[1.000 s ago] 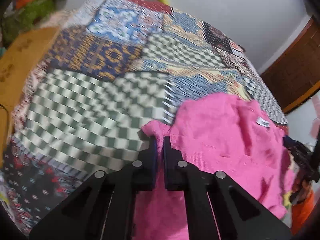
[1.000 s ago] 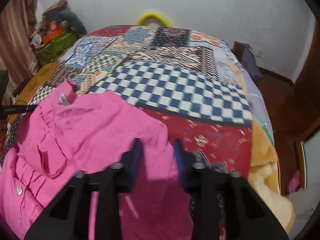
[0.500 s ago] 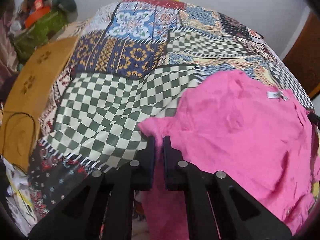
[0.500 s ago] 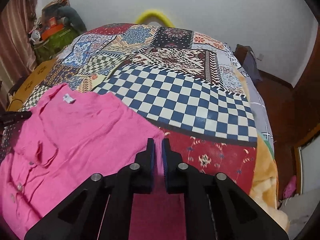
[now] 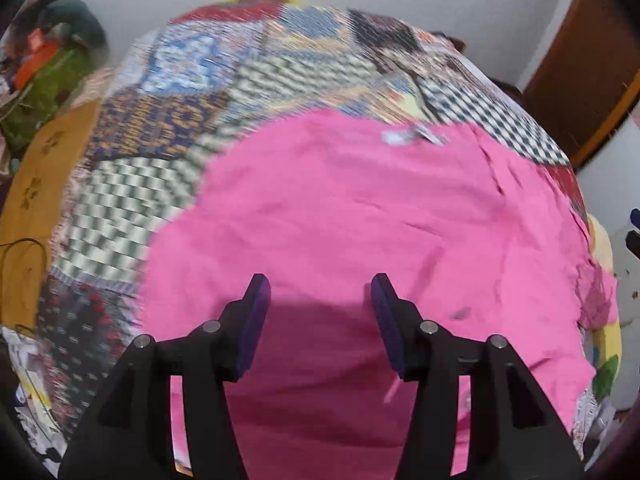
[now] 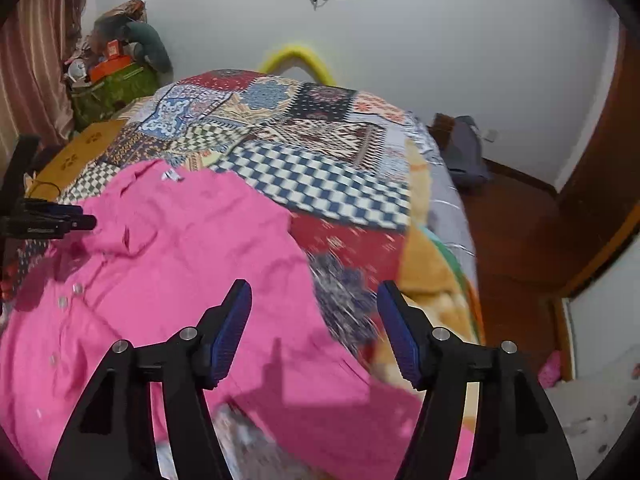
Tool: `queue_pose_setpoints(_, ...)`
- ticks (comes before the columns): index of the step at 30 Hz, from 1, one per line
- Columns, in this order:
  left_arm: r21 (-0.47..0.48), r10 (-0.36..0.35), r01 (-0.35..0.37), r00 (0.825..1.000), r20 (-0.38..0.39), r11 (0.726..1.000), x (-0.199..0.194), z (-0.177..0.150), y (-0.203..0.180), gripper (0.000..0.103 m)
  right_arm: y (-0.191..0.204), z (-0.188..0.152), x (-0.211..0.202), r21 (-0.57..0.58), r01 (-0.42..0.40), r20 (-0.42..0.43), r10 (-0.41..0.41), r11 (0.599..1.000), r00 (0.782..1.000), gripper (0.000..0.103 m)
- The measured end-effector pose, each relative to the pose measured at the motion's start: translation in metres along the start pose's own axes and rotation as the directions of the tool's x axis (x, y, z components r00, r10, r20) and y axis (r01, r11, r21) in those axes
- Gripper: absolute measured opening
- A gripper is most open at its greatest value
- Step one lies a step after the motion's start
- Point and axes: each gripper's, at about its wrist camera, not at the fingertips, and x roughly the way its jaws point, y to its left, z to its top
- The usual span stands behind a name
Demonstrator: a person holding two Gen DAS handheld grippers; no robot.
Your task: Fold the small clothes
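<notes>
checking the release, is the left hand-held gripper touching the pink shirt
Apart. In the left wrist view the left hand-held gripper, whose jaws have just been opening, holds no cloth and hangs above the pink shirt.

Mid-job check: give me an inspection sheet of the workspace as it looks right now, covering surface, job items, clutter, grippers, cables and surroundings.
Surface: bed under a patchwork quilt, patterned squares, partly blurred.
Job's things: one pink shirt spread flat on the quilt, white neck label at the far edge, button strip showing in the right wrist view.
Clutter: heap of bags and boxes in the far left corner.
Grippers: left gripper and right gripper both have jaws that have just been opening, nothing between them, above the shirt.
Cables: thin dark cable on the orange blanket at left.
Surroundings: white wall, wooden door, yellow curved object behind the bed.
</notes>
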Motion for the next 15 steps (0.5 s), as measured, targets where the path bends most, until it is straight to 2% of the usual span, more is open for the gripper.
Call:
queue_pose_setpoints(2,0.017,0.006,-0.005,1.000,-0.013,1.000,0.004,-0.003,-0.017,0.052,-0.007,-0.011,-0.008,0.004,0.025,-0.004,-0.025,1.000,1.000,0.061)
queue_pose_setpoints(5,0.048,0.032,-0.032,0.999,0.011,0.998,-0.003,-0.008,-0.040,0.052,-0.020,-0.027,-0.017,0.020,0.053,-0.017,-0.053,0.998,0.998,0.061)
queue_pose_setpoints(7,0.061,0.026,-0.027,0.999,0.020,0.998,-0.009,-0.011,-0.049,0.052,-0.029,-0.039,-0.023,0.035,0.068,-0.026,-0.067,0.997,0.997,0.061)
queue_pose_setpoints(11,0.092,-0.043,0.041,0.999,0.023,0.995,-0.025,-0.019,-0.066,0.057,-0.050,-0.065,-0.027,0.088,0.090,-0.062,-0.085,0.992,0.995,0.062)
queue_pose_setpoints(15,0.154,-0.031,0.025,0.999,0.040,0.988,-0.040,-0.027,-0.083,0.060,-0.073,-0.091,-0.023,0.164,0.110,-0.101,-0.094,0.980,0.990,0.062)
